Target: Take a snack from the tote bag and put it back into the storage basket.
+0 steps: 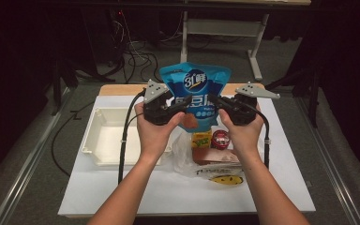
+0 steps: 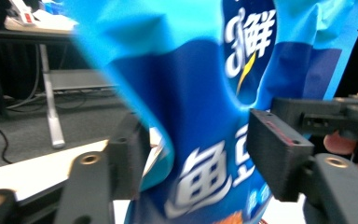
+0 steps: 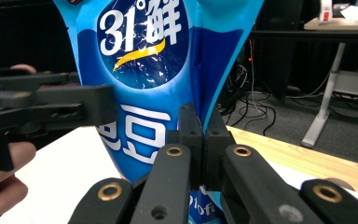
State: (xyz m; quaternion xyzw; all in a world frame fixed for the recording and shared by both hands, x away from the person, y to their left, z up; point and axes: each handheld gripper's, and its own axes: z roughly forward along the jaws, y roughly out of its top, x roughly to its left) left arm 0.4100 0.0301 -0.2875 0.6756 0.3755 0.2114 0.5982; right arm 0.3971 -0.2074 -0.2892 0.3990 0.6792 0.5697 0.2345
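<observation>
blue snack pouch [image 1: 196,89] hangs upright in the air above the middle of the white table [image 1: 281,187], held up between the two grippers. in the high view it sits at 12 o'clock from the small heap of groceries below it. the left gripper [image 1: 183,107] meets the pouch from 9 o'clock; in the left gripper view its jaws stand half apart on either side of the pouch [image 2: 205,140], and i cannot tell whether the pads press on the film. the right gripper [image 1: 214,101] comes in from 3 o'clock, and in the right gripper view its two black jaws are drawn tight together, pinching the pouch's side edge [image 3: 144,70] between them. that same view shows the left gripper [image 3: 109,109] farther off at 9 o'clock, reaching onto the pouch's face.

at 6 o'clock from the pouch lie a clear plastic bag [image 1: 183,157], a yellow packet [image 1: 201,139], a round red item [image 1: 221,138] and a flat brown pack [image 1: 215,157]. a yellow and black wrapper [image 1: 226,179] lies at 6 o'clock from those. a white tray [image 1: 104,136] rests on the table at 9 o'clock of the heap, just beside the person's left hand [image 1: 153,133].
</observation>
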